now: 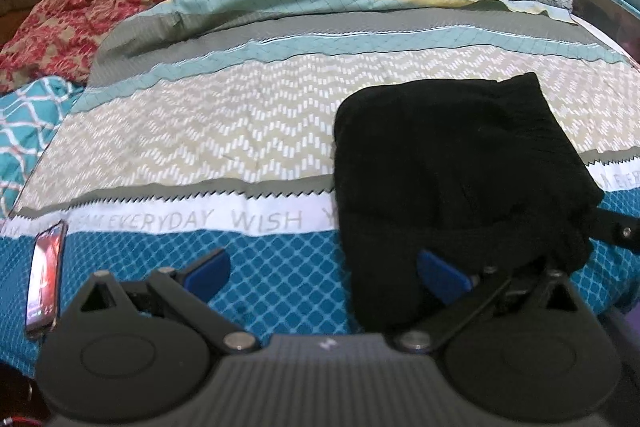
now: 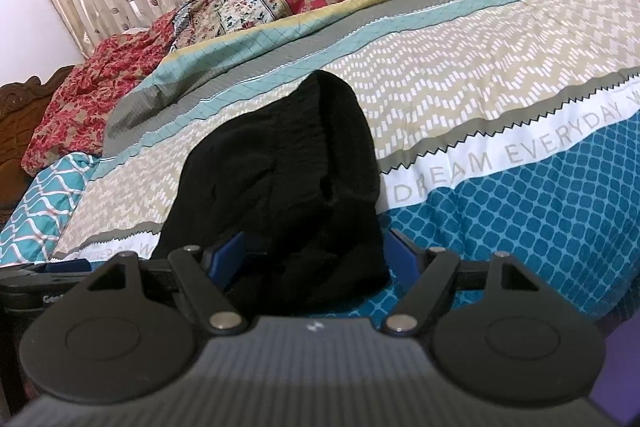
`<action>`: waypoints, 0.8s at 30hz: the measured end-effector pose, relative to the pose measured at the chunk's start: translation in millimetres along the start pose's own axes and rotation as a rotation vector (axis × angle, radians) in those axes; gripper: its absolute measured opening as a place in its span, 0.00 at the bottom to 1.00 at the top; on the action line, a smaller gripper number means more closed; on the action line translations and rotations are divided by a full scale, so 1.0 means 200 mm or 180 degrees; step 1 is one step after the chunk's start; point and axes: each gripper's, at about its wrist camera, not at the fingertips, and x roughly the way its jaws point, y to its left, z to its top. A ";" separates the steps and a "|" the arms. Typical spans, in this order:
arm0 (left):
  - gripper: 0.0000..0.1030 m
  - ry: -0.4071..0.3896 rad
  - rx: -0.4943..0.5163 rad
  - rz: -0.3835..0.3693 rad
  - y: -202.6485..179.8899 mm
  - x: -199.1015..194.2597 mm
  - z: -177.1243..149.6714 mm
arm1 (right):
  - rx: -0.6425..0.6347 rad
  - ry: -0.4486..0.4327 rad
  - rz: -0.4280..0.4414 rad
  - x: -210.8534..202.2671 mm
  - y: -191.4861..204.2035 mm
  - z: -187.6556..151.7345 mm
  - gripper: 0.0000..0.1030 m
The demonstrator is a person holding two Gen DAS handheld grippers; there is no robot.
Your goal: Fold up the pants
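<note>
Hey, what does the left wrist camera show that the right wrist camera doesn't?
Only the left wrist view shows a phone lying on the bedspread near its left edge, with the screen lit, and the printed word WISH.

Only the right wrist view shows the printed word DREAM and the carved wooden headboard in detail.

Both show the black pants bundled on the patterned bedspread, the floral quilts behind, the pleated curtain, and an open claw in front: the left claw beside the pants, the right claw straddling their near end.
</note>
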 end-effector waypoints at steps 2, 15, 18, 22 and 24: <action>1.00 0.0036 -0.0053 0.0006 0.02 0.00 -0.01 | -0.0001 0.0003 0.0006 0.00 0.00 -0.01 0.76; 1.00 0.0303 -0.0197 0.0075 0.10 0.03 -0.09 | -0.0032 0.0146 0.0007 0.01 0.07 -0.08 0.76; 1.00 0.0350 -0.0189 0.0098 0.11 0.04 -0.10 | -0.0037 0.0156 0.0001 0.02 0.08 -0.08 0.76; 1.00 0.0392 -0.0144 0.0140 0.12 0.06 -0.12 | -0.0036 0.0163 -0.0012 0.02 0.08 -0.09 0.76; 1.00 0.0421 -0.0150 0.0137 0.12 0.07 -0.13 | -0.0036 0.0162 -0.0021 0.02 0.08 -0.09 0.76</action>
